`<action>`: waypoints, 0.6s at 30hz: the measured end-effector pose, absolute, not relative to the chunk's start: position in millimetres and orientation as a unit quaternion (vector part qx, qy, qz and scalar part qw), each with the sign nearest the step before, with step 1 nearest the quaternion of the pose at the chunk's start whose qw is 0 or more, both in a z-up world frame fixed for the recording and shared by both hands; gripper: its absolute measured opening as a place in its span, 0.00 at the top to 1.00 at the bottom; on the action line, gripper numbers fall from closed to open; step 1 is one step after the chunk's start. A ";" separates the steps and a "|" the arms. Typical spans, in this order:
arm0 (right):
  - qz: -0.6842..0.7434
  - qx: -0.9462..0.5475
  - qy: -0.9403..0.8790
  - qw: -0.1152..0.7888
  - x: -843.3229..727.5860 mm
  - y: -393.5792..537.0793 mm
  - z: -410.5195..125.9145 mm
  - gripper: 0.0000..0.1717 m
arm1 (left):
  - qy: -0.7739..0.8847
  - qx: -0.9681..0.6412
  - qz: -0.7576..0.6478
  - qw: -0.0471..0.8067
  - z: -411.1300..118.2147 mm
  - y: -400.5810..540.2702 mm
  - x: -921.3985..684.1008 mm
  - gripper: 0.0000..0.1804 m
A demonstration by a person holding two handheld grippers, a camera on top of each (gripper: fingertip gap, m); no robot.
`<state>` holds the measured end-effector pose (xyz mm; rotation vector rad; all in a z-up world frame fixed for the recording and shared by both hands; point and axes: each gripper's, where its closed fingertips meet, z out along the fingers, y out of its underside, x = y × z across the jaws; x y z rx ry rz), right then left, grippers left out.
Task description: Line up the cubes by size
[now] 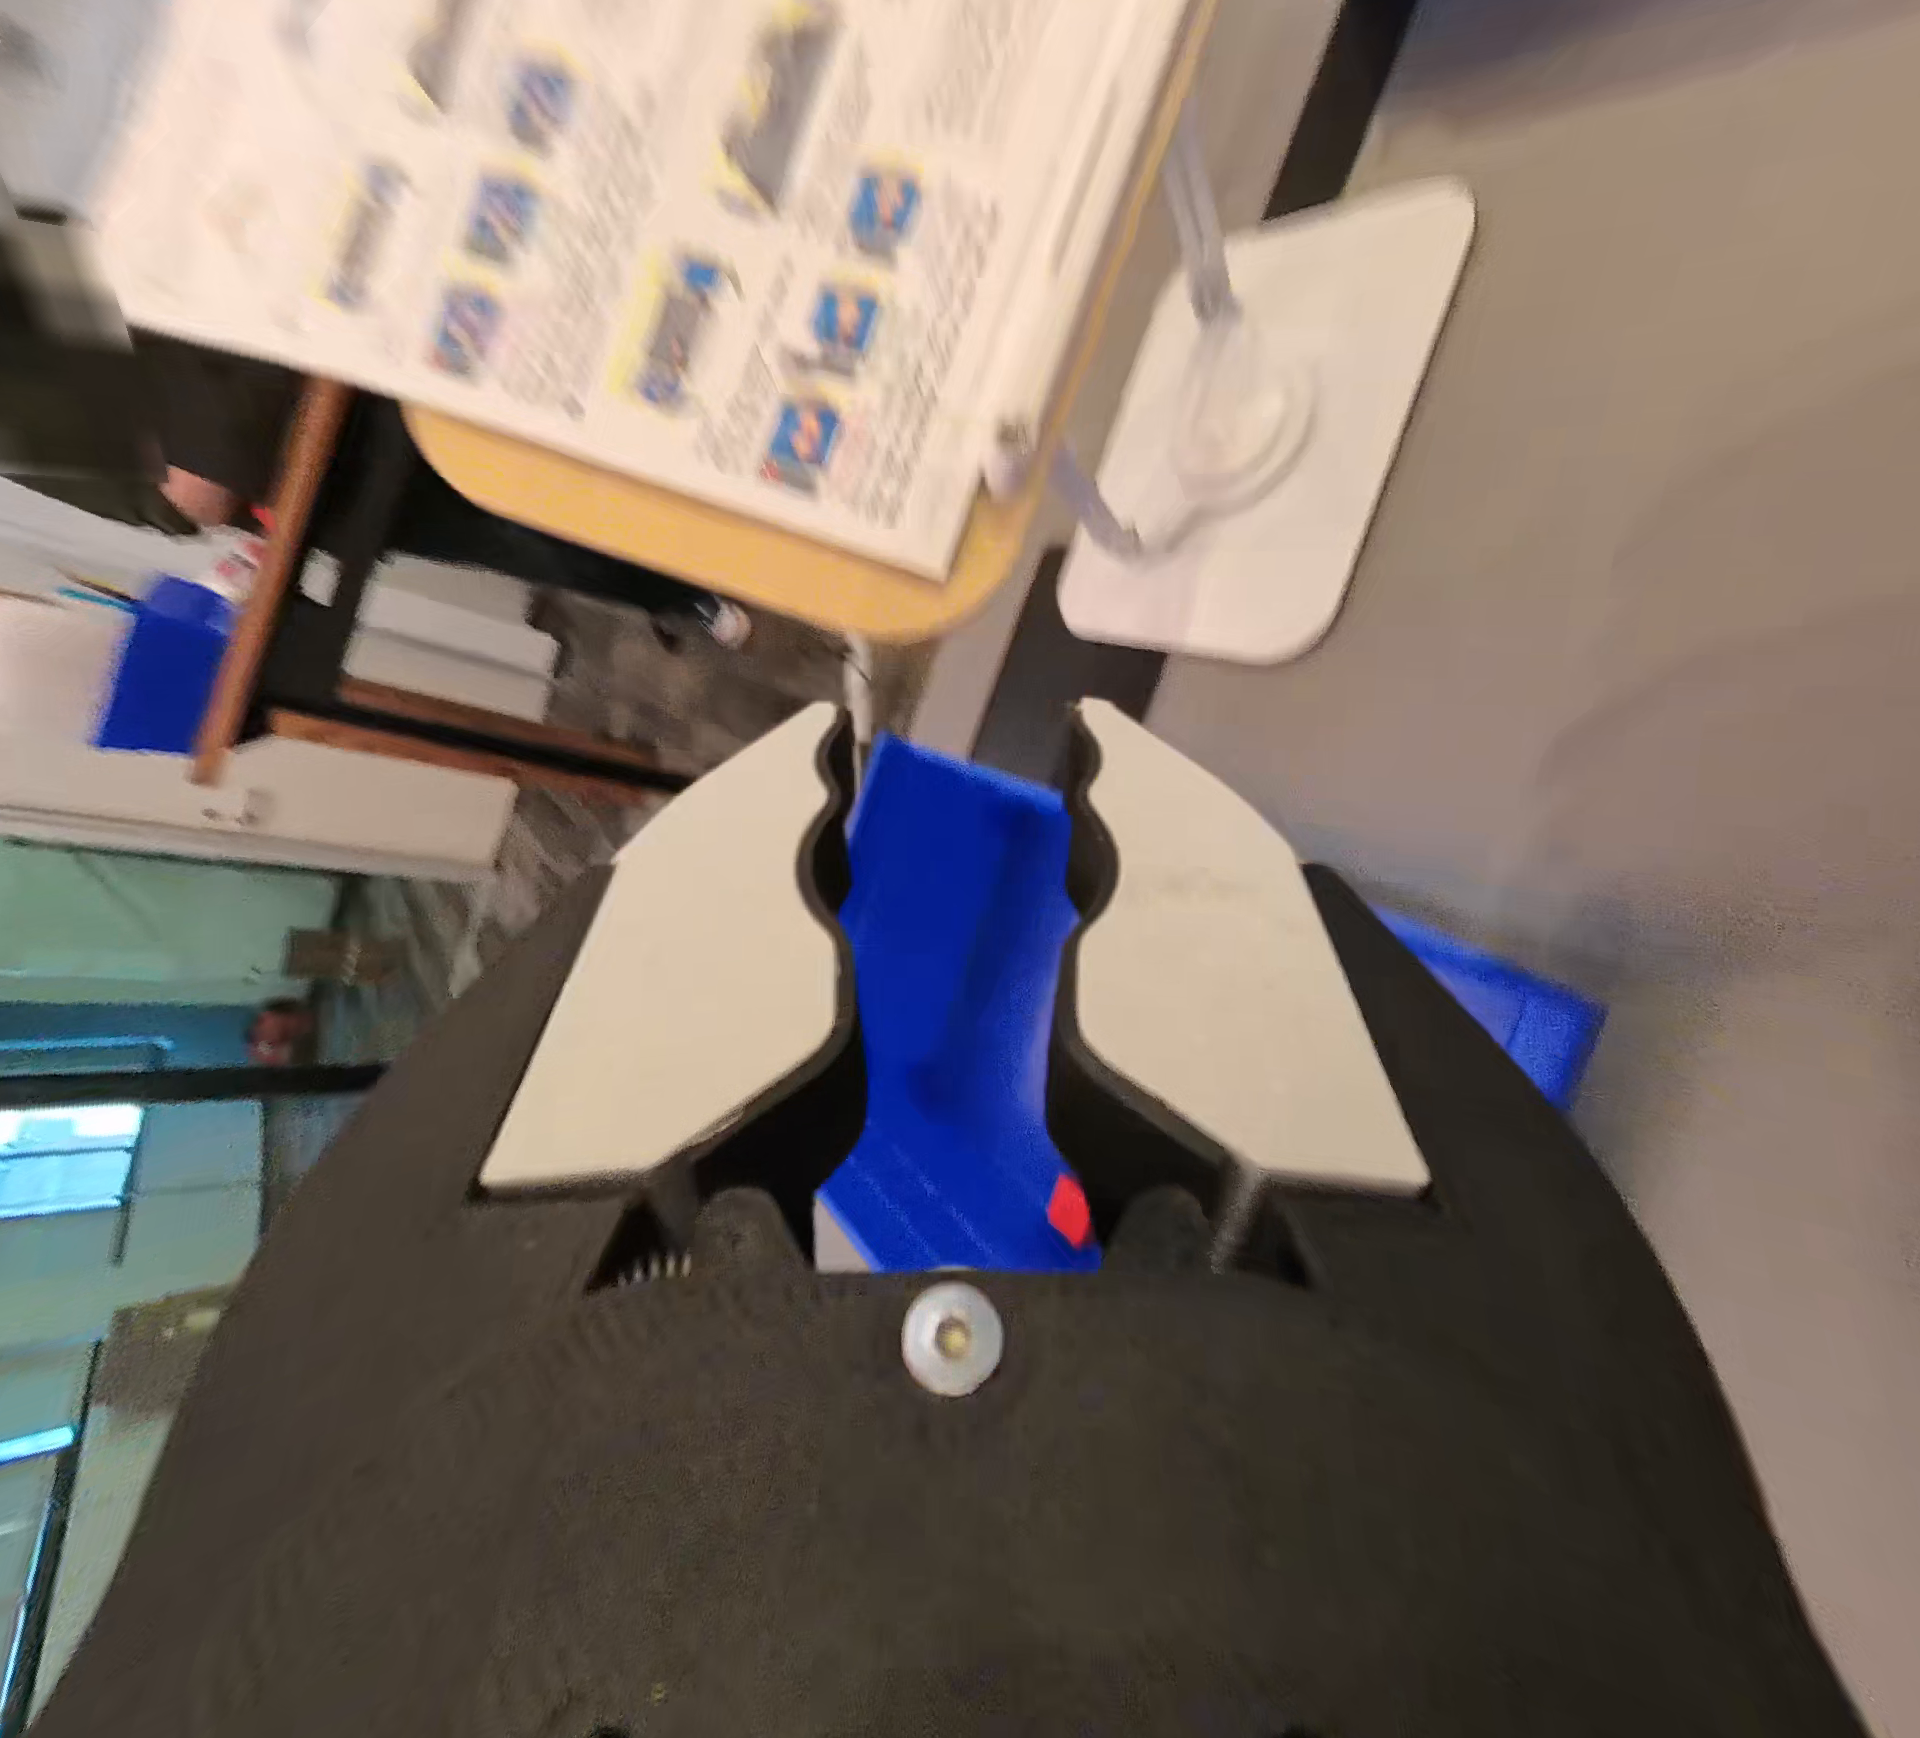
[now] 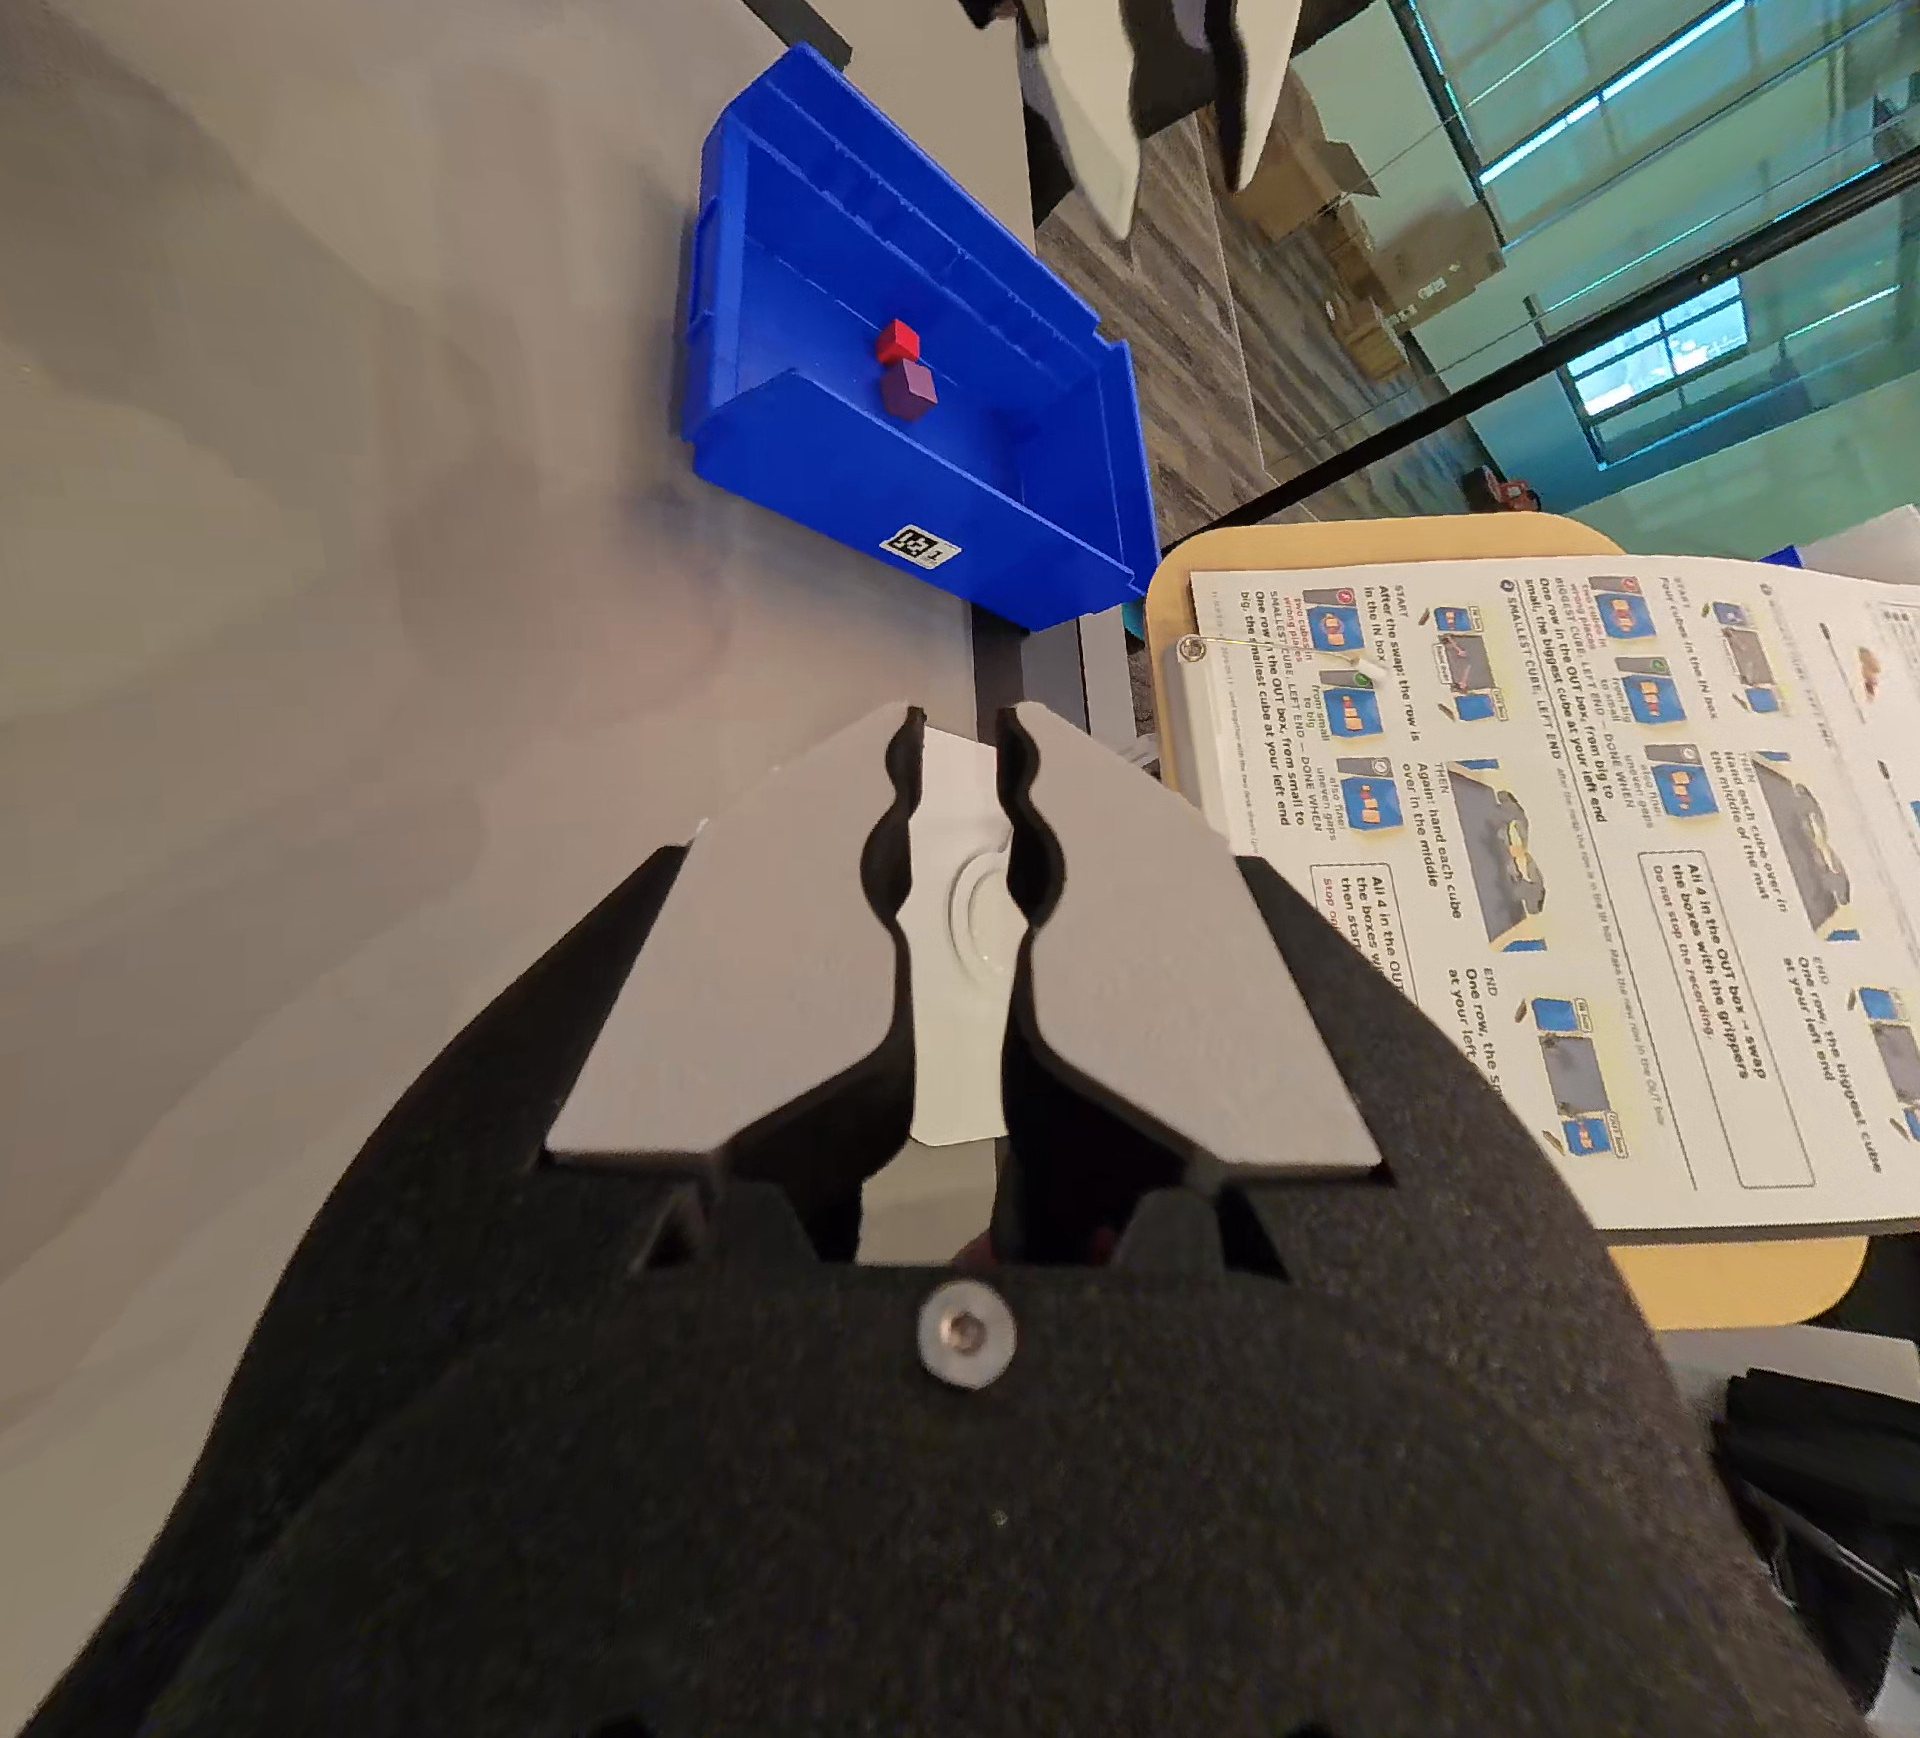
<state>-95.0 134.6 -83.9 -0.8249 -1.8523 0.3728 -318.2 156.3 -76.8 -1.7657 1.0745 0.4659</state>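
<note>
Two small cubes, the red cube (image 2: 896,341) and the slightly larger purple cube (image 2: 910,390), sit just beside each other on the floor of an open blue bin (image 2: 831,483). I cannot tell whether they touch. The bin stands on the grey bench (image 2: 364,441), close to its far edge, and has a small black-and-white sticker (image 2: 920,546) on its outer wall.

From my right wrist view, the left gripper (image 1: 961,722) hangs in the air beyond the bin. Its jaws stand apart with nothing between them. In its own blurred view, I see the blue of the bin through the gap between its jaws, and a corner of the red cube shows low in that gap.

The right gripper (image 2: 956,717) is over the bench on the near side of the bin. Its jaws are a narrow way apart and hold nothing. Through that gap I see a white plate (image 2: 951,1013) with a clear round suction cup on it, lying on the bench.

To the right of the plate, a printed instruction sheet (image 2: 1558,805) with small pictures lies on a tan board with rounded corners (image 2: 1351,545), past the bench edge. Beyond that are patterned carpet and glass walls.
</note>
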 end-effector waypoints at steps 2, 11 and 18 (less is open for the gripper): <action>0.155 -0.344 -0.773 0.510 -94.7 135.3 -86.0 0.92 | 0.454 -0.767 0.187 0.412 -109.2 165.5 -348.0 0.73; 0.151 -0.339 -0.786 0.494 -99.4 133.5 -96.8 0.91 | 0.474 -0.851 0.153 0.165 -232.0 178.1 -446.5 0.69; 0.156 -0.329 -0.793 0.488 -102.2 127.3 -98.9 0.91 | 0.443 -0.885 0.141 0.032 -284.6 167.9 -485.0 0.71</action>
